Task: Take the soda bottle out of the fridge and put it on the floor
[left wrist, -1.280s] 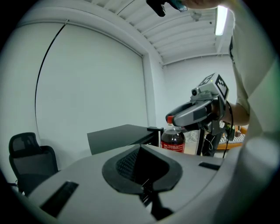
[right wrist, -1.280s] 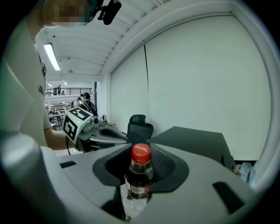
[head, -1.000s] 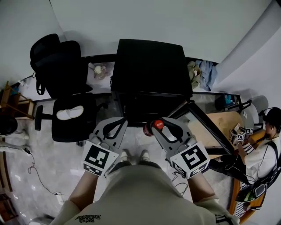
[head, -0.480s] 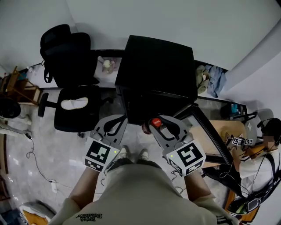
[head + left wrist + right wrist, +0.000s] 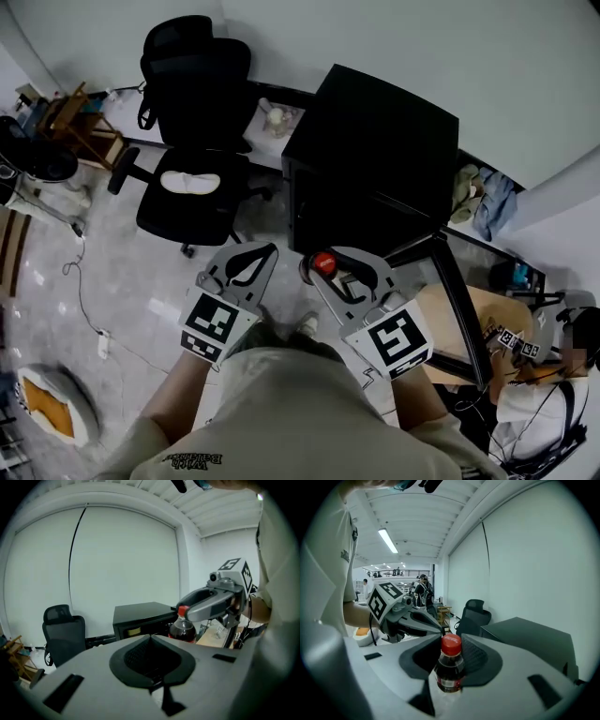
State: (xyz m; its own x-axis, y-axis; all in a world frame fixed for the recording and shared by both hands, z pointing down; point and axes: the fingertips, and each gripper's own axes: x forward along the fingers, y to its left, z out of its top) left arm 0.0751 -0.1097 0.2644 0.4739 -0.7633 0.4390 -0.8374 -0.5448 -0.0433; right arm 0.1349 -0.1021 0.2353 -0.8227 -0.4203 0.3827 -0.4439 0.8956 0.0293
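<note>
Red-capped and dark with cola, the soda bottle (image 5: pixel 323 264) shows cap-first in the head view, so its long axis runs up toward the camera. It sits clamped in the right gripper (image 5: pixel 330 268), in the air just in front of the black fridge (image 5: pixel 380 141) and above the floor (image 5: pixel 141 309). The fridge's glass door (image 5: pixel 450 281) stands open to the right. The left gripper (image 5: pixel 253 257) is beside it, holding nothing. This view alone shows the pale, glossy stone floor with a cable (image 5: pixel 84 300) across it, a round orange-and-white cushion (image 5: pixel 52 412), a black office chair (image 5: pixel 192 122), a wooden rack (image 5: pixel 80 127) and a person seated at the lower right (image 5: pixel 544 394).

The left gripper view shows its own jaws closed together, tips meeting, nothing between them. Beyond them the bottle hangs upright from the right gripper, and a white blind (image 5: pixel 117 564) fills the wall.

The right gripper view shows the pads pressed on the bottle's body below the neck, cap up, leaning slightly. Only here do ceiling strip lights (image 5: pixel 388 541) and a long hall with distant people (image 5: pixel 419 590) appear.
</note>
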